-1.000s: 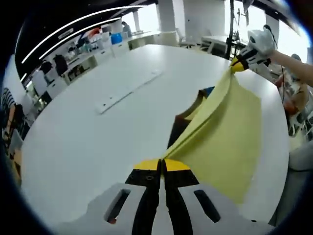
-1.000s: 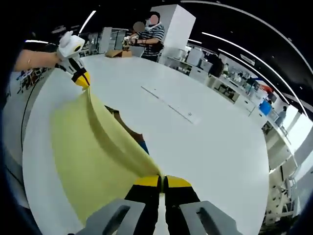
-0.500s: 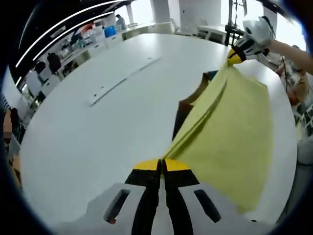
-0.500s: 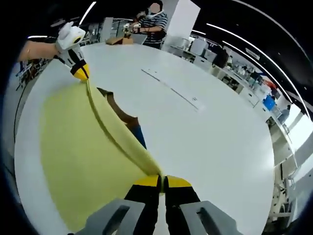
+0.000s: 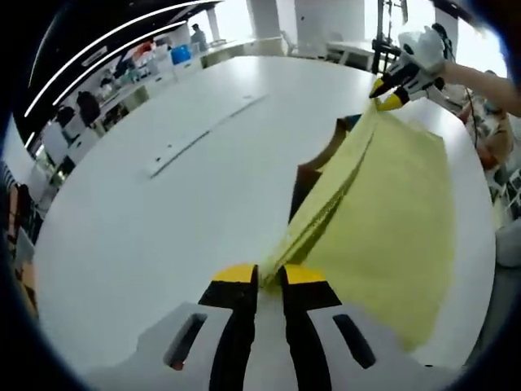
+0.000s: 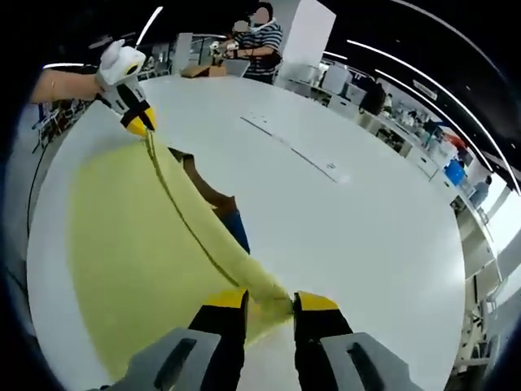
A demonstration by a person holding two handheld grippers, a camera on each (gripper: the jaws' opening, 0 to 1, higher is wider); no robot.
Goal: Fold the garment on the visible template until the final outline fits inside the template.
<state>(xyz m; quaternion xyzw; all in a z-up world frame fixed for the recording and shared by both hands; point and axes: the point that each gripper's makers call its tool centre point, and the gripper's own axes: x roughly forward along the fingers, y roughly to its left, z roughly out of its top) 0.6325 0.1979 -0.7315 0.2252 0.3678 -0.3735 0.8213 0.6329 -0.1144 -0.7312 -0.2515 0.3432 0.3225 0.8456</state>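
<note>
Now one yellow garment (image 5: 391, 212), two parted hand-held grippers (image 5: 269, 274).

Each hand-held gripper has black fingers (image 5: 236, 326) capped with yellow pads, rising from a pale grey slotted body (the far one (image 6: 124, 69) looks white).

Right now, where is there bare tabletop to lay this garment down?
Bare white table runs beyond the yellow garment, as far as the long white strip. It is crowded at the garment's fold, where brown and blue pieces lie.
</note>
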